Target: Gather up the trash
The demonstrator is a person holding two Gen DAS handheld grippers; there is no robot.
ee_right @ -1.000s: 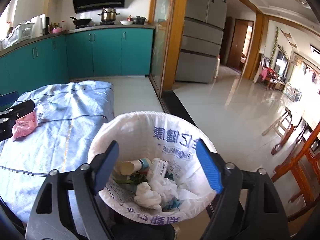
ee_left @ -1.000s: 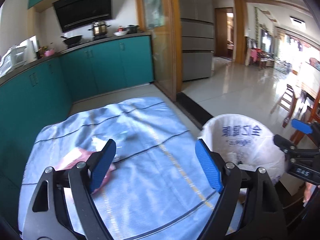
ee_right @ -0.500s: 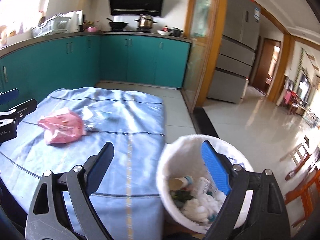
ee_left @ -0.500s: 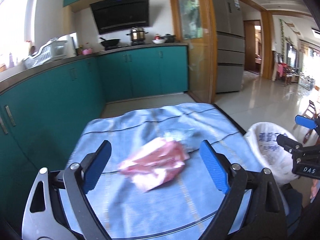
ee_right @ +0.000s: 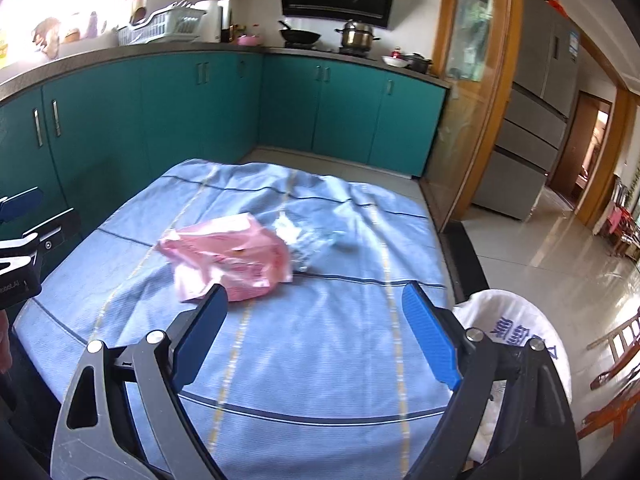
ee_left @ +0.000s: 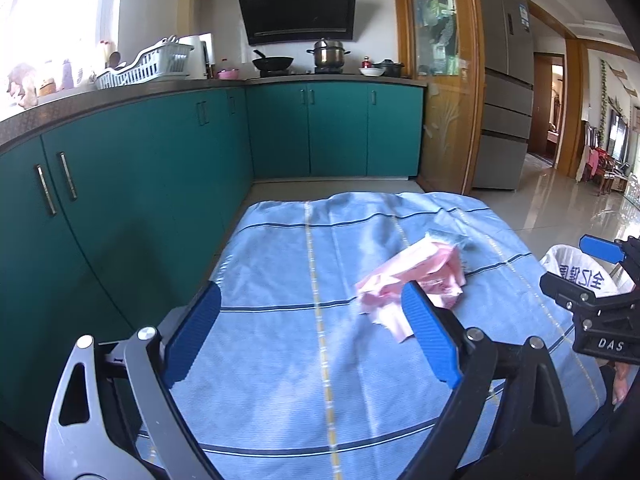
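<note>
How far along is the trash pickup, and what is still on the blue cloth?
Done: nothing I can confirm; the white-lined bin beside the table hides its contents from here. In hand: nothing. The left gripper is opening with nothing between its fingers, and the right gripper is open and empty. Left: the pink plastic bag and the clear crumpled wrapper touching it on the blue cloth.

Bright daylight floods in from the blown-out window (ee_left: 48, 20) at upper left, washing out detail there. Glare streaks the glossy tiled floor (ee_right: 560, 248). Fisheye bending curves the teal cabinets (ee_left: 120, 184); corners vignette black. Slight motion blur softens everything.
</note>
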